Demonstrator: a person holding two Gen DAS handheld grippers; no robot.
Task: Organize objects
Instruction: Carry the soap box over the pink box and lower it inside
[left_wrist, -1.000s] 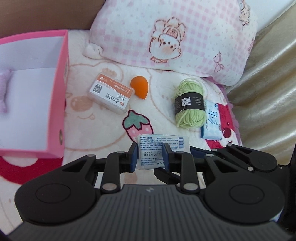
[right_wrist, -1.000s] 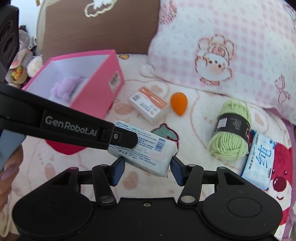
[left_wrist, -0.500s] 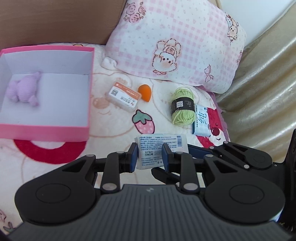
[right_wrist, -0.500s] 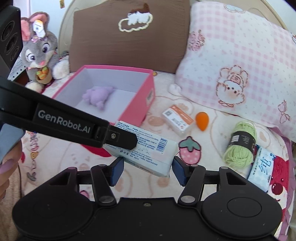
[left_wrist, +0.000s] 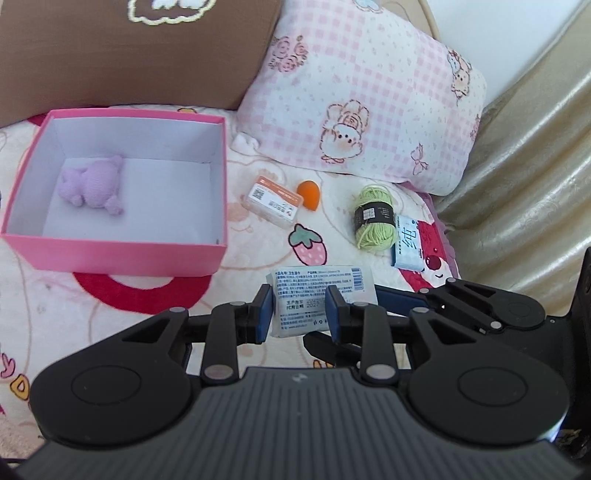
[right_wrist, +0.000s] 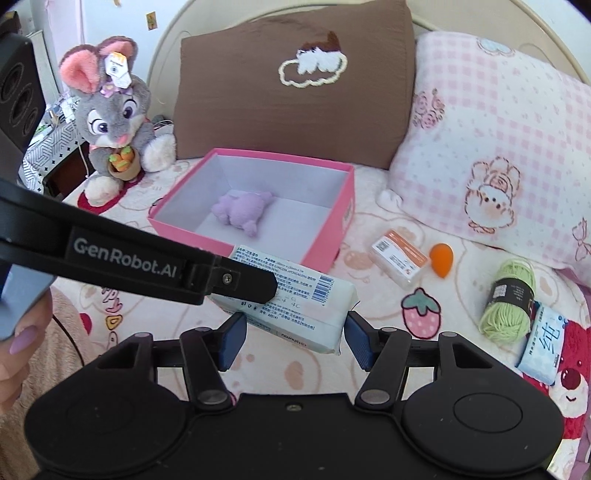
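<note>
On a bed spread with a cream cartoon-print blanket (left_wrist: 110, 317), our left gripper (left_wrist: 300, 312) had its blue fingers closed on a white printed wet-wipe packet (left_wrist: 314, 291), held above the blanket just in front of the open pink cardboard box (left_wrist: 122, 254). Our right gripper (right_wrist: 295, 339) had its fingers spread wide on either side of the same packet (right_wrist: 306, 314); we could not tell whether they touched it. A lilac plush toy (right_wrist: 242, 212) lay inside the box. Beyond lay an orange-topped card box (left_wrist: 272, 202), an orange sponge (left_wrist: 309, 192), green yarn (left_wrist: 373, 218) and a blue tissue pack (left_wrist: 408, 245).
</note>
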